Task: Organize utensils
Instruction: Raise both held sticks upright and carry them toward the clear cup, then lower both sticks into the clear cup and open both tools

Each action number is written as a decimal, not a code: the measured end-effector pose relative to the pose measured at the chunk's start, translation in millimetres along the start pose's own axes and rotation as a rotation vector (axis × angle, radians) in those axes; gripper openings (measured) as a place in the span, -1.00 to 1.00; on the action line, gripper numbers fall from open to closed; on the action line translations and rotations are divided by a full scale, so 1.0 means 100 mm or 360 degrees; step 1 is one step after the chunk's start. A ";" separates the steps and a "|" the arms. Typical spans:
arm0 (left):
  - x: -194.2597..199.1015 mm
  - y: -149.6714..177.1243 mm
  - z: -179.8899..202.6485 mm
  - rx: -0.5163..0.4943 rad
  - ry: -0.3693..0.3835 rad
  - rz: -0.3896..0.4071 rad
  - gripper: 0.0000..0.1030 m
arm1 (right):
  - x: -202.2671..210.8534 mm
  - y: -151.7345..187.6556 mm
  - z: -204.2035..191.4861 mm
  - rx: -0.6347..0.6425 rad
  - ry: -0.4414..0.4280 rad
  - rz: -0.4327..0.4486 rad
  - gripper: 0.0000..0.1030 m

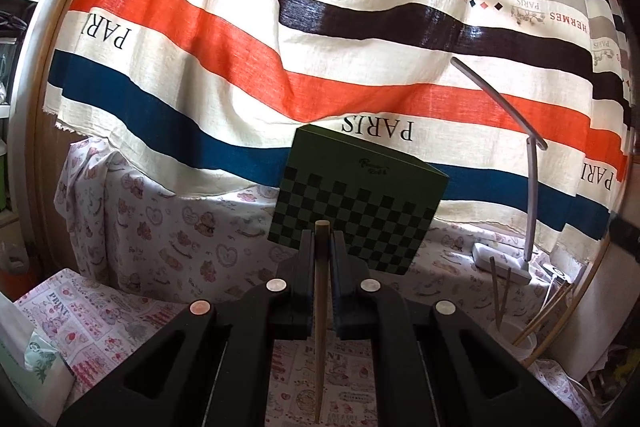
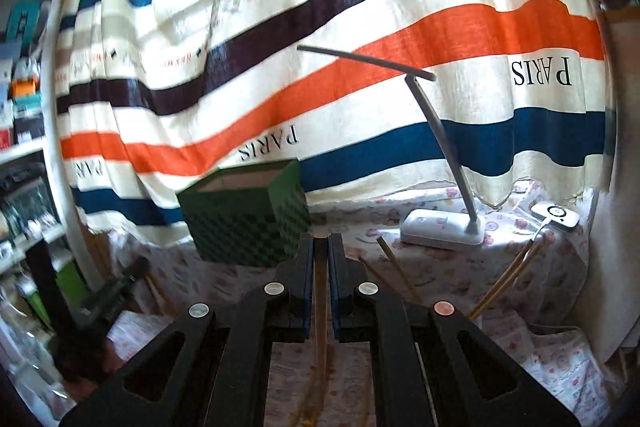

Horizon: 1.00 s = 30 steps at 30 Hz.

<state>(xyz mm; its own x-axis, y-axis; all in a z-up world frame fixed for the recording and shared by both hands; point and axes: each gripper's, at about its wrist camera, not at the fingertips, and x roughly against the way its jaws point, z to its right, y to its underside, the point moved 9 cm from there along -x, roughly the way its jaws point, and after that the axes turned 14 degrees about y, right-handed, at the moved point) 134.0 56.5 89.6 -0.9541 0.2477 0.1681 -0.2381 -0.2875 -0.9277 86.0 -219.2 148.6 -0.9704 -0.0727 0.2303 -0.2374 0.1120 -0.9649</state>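
Between left claw [image 1: 322, 251] pads: one wooden chopstick [image 1: 320, 307], clamped.
Right claw [image 2: 321, 255]: narrow, gripping another chopstick [image 2: 320, 291].
Handling: light, stiff, slippery; likely best held mid-shaft.
Cup [image 1: 514, 341]: holds more.

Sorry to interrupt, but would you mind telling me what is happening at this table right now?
A person is sorting chopsticks with two tools. The left hand-held gripper is shut on one wooden chopstick, and the right hand-held gripper is shut on another chopstick. Both point toward the green checkered box. More chopsticks already stand in a white cup near the desk lamp.
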 end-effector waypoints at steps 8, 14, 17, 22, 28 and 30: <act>-0.06 0.08 0.16 -0.0032 0.0066 -0.0036 -0.89 | 0.00 -0.14 0.07 0.0008 -0.0014 0.0020 -0.84; 0.04 0.02 0.30 -0.0048 0.0125 -0.0001 -0.89 | 0.05 -0.18 0.11 0.0002 -0.0042 0.0042 -0.84; 0.21 -0.11 0.43 -0.0068 0.0194 0.0037 -0.89 | 0.03 -0.16 0.13 -0.0009 -0.0092 -0.0013 -0.84; 0.37 -0.39 0.74 -0.0163 0.0274 0.0116 -0.89 | 0.04 -0.18 0.18 -0.0043 -0.0138 -0.0043 -0.84; 0.14 -0.49 1.07 -0.0222 0.0347 0.0042 -0.89 | 0.12 -0.28 0.34 -0.0060 -0.0121 0.0035 -0.84; 0.08 -0.48 1.16 -0.0181 0.0384 -0.0001 -0.89 | 0.06 -0.29 0.41 -0.0021 -0.0081 0.0039 -0.84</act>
<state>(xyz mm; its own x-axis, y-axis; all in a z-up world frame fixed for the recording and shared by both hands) 117.0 -35.3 174.4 -0.8798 0.4653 0.0967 -0.2035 -0.1849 -0.9615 88.8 -263.1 172.7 -0.9725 -0.1203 0.1996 -0.2145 0.1273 -0.9684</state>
